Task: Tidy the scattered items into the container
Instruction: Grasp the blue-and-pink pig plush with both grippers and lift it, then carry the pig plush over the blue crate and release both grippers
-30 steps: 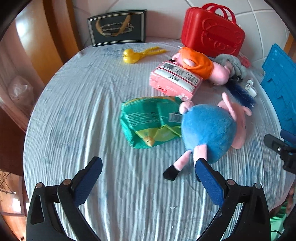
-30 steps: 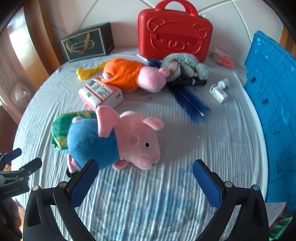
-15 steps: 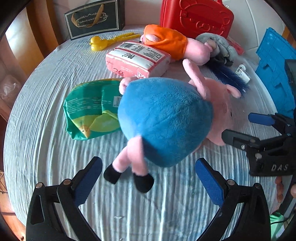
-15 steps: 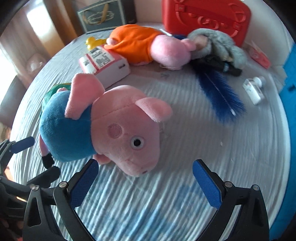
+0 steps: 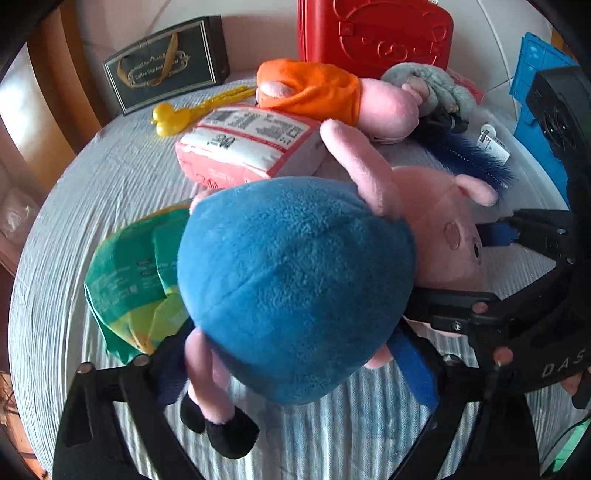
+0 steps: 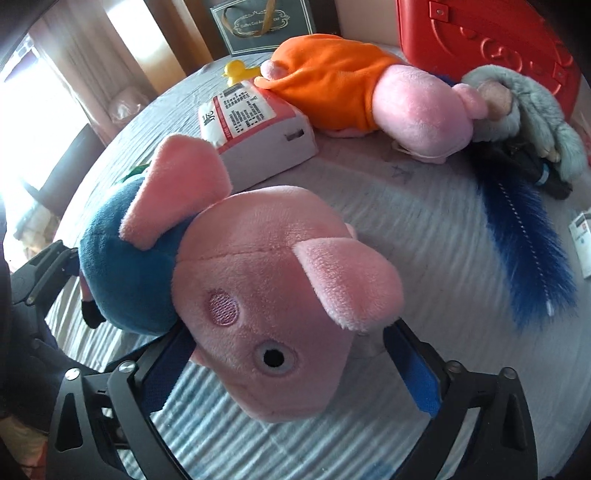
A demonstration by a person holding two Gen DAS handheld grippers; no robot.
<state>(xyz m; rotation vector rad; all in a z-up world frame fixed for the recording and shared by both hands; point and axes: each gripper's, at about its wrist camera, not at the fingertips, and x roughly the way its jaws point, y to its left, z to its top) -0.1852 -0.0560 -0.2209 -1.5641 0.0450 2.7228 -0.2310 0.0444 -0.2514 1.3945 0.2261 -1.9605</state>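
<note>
Nearest up: left gripper (image 5: 291, 362), wide and closing around the blue belly of the pig (image 5: 295, 288), one pad tucked behind a leg, the other just under the rump. Looks like no real squeeze yet. Same deal with the right gripper (image 6: 291, 358): wide, closing, pink head sitting between the pads, one pad up against the cheek, the other just clear below the ear. Pig itself lying on its side on the striped cloth (image 5: 55, 258), black feet toward the left gripper, snout toward the right one.

Just behind the belly, half hidden: green packet (image 5: 129, 288). Right beyond that, touching the pig's raised arm, a pink tissue pack (image 5: 247, 147). Off to the head side, a blue feather (image 6: 524, 240) and a small white box (image 5: 493, 142).

Further back: orange pig (image 5: 314, 88) lying against the tissue pack, snout buried in a grey fluffy toy (image 6: 532, 107), yellow duck tongs (image 5: 170, 118) on the other side.

Way at the back by the wall: dark gift bag (image 5: 166, 66), red case (image 5: 373, 33), and the blue crate (image 5: 535, 74) at the far right edge, well apart from the pig.
</note>
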